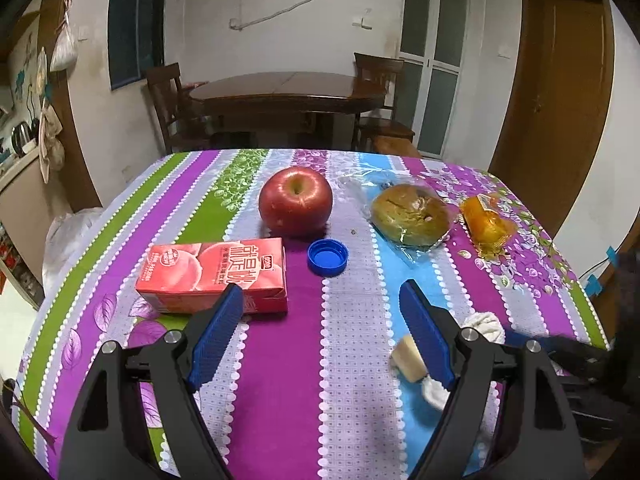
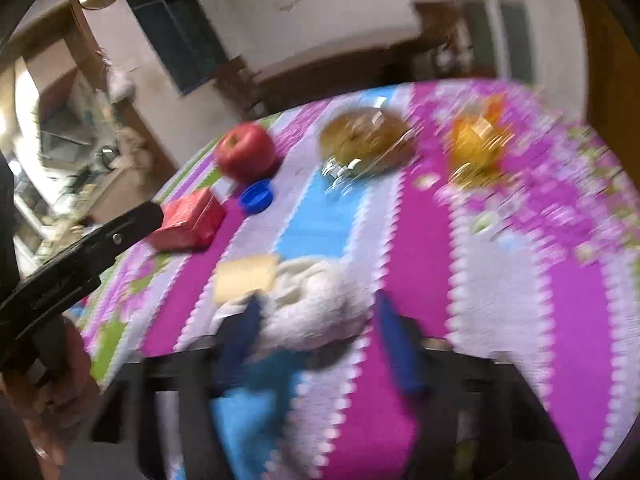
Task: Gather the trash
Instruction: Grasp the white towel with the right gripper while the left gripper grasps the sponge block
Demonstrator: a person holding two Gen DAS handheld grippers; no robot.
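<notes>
While left gripper (image 1: 322,312) hangs released over the table (image 1: 280,380) | right gripper (image 2: 316,344) straddles tissue (image 2: 316,300) near the front edge, grip unclear in blur | carton (image 1: 212,276) beside cap (image 1: 328,257)

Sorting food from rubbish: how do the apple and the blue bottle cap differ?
The apple is red, round and large; the bottle cap is blue, flat and much smaller. The apple stands stem-dimple up; the cap lies with its hollow facing up. Both rest on the striped tablecloth, close together.
</notes>
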